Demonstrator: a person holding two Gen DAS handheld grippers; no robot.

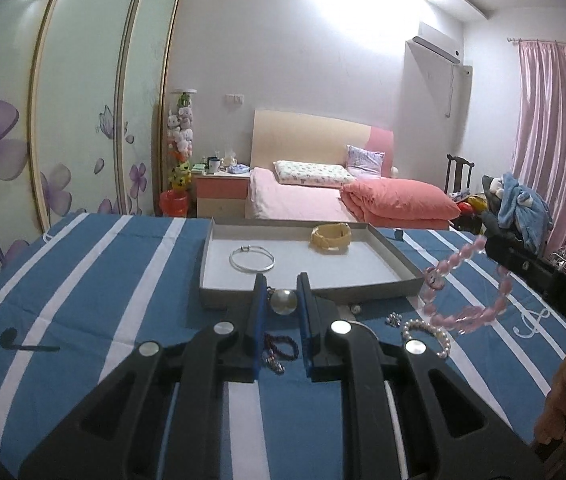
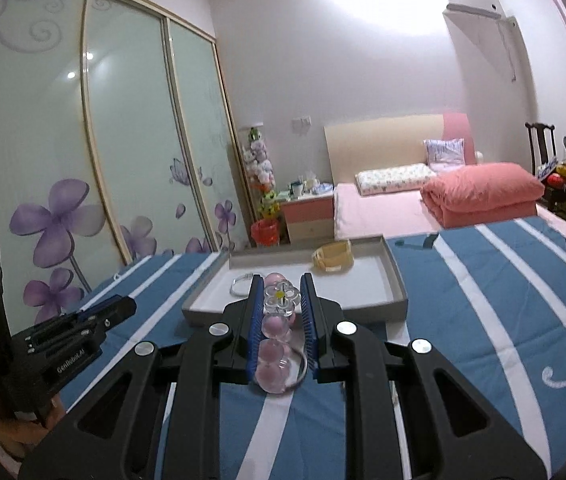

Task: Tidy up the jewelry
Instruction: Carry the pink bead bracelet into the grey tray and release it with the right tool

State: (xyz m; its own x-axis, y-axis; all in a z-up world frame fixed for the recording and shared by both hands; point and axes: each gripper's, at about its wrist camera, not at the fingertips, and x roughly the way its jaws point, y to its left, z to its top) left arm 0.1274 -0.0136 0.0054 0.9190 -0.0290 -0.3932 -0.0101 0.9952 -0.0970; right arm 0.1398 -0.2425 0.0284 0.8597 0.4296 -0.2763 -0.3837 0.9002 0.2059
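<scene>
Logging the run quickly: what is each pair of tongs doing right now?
Left tongs: closed on a large pearl bead, lifted off the cloth.
Right tongs: closed on the pink bead bracelet.

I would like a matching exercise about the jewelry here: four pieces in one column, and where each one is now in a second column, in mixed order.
Things:
1. silver bangle
2. pink bead bracelet
3. white pearl bracelet
4. yellow band

Places:
A. held in the right gripper, off the cloth
B. in the tray, far side
C. lying on the striped cloth, outside the tray
D. in the tray, near-left part

Pairs: 1-D, 2-A, 3-C, 4-B
</scene>
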